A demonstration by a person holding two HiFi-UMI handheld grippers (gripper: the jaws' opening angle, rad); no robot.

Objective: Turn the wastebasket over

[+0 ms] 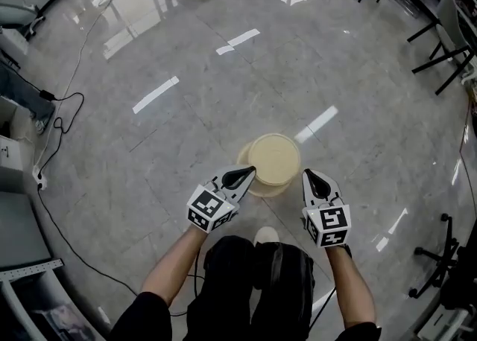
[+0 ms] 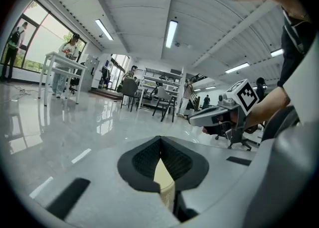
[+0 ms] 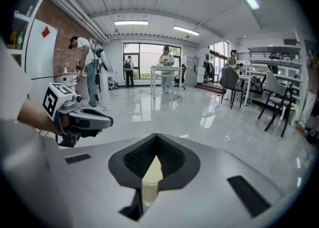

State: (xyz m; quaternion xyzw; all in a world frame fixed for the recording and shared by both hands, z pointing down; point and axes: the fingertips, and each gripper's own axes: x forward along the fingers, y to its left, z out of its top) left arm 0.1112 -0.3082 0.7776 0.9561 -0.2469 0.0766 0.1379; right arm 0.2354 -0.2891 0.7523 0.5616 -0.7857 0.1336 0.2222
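The wastebasket (image 1: 273, 159) hangs clear of the glossy floor (image 1: 171, 138), directly in front of the person and between the two grippers. It is a small round bin in pale cream, plain and matte, and reads from the head view as a disc with a slightly wider ring showing at its lower left. Whether the mouth or the base faces up cannot be told. It is probably thin moulded plastic: light, fairly stiff, likely to flex a little when squeezed, and smooth enough to slip. The edge of the wall, taken at two opposite points, looks like the sensible place to hold it, since that gives an axis to tip it about. The left claw (image 1: 248, 173) is closed on a thin cream sliver of that wall, and the right claw (image 1: 308, 176) pinches the opposite side likewise.
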